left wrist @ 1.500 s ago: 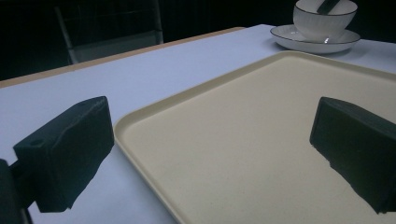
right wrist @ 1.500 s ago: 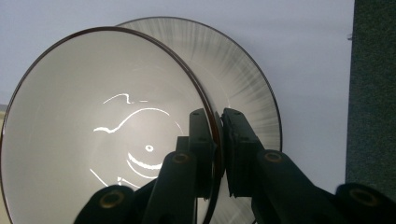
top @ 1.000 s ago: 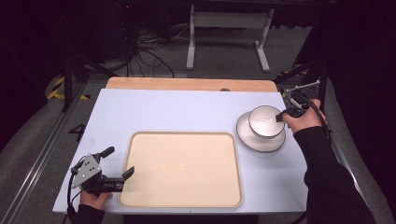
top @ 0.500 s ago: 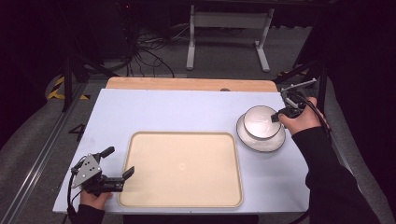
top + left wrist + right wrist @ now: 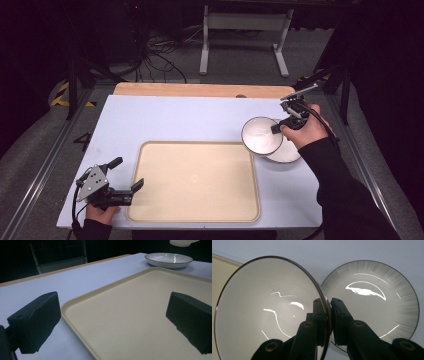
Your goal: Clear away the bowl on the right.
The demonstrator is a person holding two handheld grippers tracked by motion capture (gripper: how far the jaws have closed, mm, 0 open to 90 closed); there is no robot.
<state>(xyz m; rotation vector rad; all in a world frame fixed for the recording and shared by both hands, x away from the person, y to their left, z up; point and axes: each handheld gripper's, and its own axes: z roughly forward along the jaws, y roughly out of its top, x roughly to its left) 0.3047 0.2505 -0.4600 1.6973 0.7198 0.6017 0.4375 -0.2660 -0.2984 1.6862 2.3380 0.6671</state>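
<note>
A white bowl (image 5: 260, 135) with a dark rim hangs tilted above the table, partly over a white plate (image 5: 287, 152) that lies on the pale blue table (image 5: 175, 120). My right gripper (image 5: 276, 128) is shut on the bowl's right rim. In the right gripper view the jaws pinch the rim of the bowl (image 5: 267, 307), and the plate (image 5: 372, 297) lies behind, below my right gripper (image 5: 329, 312). A bare beige tray (image 5: 192, 180) sits front and centre. My left gripper (image 5: 128, 172) rests open at the tray's near left corner. In the left gripper view, my left gripper (image 5: 113, 315) straddles the edge of the tray (image 5: 140, 307).
A wooden strip (image 5: 200, 90) runs along the table's far edge. Beyond it are cables and a metal stand on the dark floor. The plate (image 5: 168, 260) lies past the tray's far corner in the left gripper view.
The bowl has come up off the plate and moved left toward the tray in my right gripper. The left gripper has not moved.
</note>
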